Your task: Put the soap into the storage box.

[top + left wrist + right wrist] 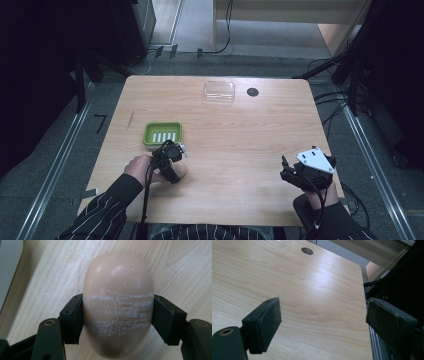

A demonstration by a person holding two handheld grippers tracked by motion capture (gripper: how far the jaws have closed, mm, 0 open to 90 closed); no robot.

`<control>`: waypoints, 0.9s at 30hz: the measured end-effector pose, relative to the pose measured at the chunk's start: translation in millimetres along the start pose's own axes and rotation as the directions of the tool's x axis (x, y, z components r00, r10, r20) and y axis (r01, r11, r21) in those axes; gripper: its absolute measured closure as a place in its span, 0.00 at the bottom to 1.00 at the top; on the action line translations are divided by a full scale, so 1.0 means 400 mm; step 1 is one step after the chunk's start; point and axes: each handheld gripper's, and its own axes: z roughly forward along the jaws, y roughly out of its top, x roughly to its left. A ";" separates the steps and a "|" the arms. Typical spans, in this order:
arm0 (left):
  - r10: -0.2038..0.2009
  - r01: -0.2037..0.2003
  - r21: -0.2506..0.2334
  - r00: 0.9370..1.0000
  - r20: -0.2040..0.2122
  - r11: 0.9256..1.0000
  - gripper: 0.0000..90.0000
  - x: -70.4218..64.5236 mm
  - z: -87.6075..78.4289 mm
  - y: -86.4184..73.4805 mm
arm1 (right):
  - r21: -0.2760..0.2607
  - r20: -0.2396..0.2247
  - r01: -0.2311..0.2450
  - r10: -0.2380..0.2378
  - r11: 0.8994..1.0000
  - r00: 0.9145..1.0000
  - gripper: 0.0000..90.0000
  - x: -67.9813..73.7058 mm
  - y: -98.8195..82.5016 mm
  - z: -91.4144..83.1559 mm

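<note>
Left gripper [117, 317] has its two black jaws pressed onto either side of a smooth tan oval bar, probably soap [117, 302], which lies on the wooden table [45, 277]. White scuffed streaks run across the bar right where the pads sit. From the high view that gripper [172, 157] is near the front left of the table, with the person's left hand [142, 167] wrapped round it and a pinstriped sleeve [105, 210] behind. Just beyond it is a green dish [162, 134] with pale ribs inside; can't really tell from up there if the two are touching.

Right gripper [322, 322] is spread wide with nothing between its pads, hanging over the table's right edge. From above it's near the front right corner [300, 172]. Over at the far side there's a clear plastic lid [219, 91] and a dark round hole [252, 92] next to it.
</note>
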 end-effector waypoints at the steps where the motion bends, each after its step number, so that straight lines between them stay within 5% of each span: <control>1: 0.004 -0.004 0.010 1.000 -0.004 1.000 0.37 -0.001 -0.002 0.000 | 0.000 0.000 -0.001 0.001 1.000 1.000 0.15 0.000 0.000 0.000; 27: -0.025 0.025 -0.024 1.000 -0.019 0.999 0.37 0.014 -0.044 -0.016 | 0.003 0.000 0.004 -0.004 1.000 1.000 0.15 0.001 0.000 0.001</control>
